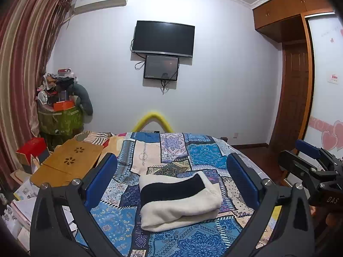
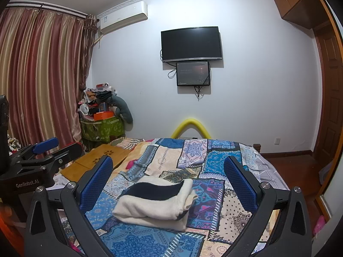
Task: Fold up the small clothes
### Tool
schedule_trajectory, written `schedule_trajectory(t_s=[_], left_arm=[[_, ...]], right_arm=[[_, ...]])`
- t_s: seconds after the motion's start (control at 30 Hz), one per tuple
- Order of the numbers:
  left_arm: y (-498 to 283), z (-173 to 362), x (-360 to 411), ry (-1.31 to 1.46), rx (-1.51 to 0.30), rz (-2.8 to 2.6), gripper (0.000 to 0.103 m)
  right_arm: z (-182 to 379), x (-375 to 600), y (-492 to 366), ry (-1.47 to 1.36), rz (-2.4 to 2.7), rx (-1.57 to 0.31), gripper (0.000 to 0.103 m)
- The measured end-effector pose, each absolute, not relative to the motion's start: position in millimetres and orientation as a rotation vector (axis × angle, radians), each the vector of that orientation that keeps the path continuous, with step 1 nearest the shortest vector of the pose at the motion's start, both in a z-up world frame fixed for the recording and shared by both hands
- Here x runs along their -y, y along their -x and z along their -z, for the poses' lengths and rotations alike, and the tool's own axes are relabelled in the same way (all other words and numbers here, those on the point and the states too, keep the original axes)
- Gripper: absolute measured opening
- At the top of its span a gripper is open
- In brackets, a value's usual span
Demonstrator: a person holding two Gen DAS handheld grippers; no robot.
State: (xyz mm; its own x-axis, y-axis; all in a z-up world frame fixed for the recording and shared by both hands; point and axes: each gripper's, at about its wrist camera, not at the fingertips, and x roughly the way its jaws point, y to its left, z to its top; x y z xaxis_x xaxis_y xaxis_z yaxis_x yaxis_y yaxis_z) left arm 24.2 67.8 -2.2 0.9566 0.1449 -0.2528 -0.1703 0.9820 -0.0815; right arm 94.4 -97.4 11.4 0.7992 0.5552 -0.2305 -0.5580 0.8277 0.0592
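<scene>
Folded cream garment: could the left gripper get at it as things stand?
Probably yes. The folded cream garment lies alone on the patchwork quilt, directly ahead of the open left gripper, with nothing between.

Not legible or not fully seen:
- Folded garment (image 1: 180, 201): we cannot tell its type; its underside is hidden against the bed (image 1: 193, 242).
- Small lower screen (image 1: 161, 67): display too dim to read.
- Heap on the green bin (image 1: 60, 120): items too small to name.
- Curtain (image 1: 19, 75): cut by the left edge.
- Right hand-held gripper (image 1: 308, 162): cut off at the picture's edge.
</scene>
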Motion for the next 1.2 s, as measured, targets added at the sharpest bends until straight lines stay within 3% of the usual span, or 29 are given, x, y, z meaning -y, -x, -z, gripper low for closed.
schedule_trajectory(t_s=[1.2], left_arm=[[-26.7, 4.0, -69.2, 0.115, -0.275, -0.099, 0.103]], right_arm=[[-9.7, 97.1, -96.8, 0.013, -0.598, -0.257, 0.103]])
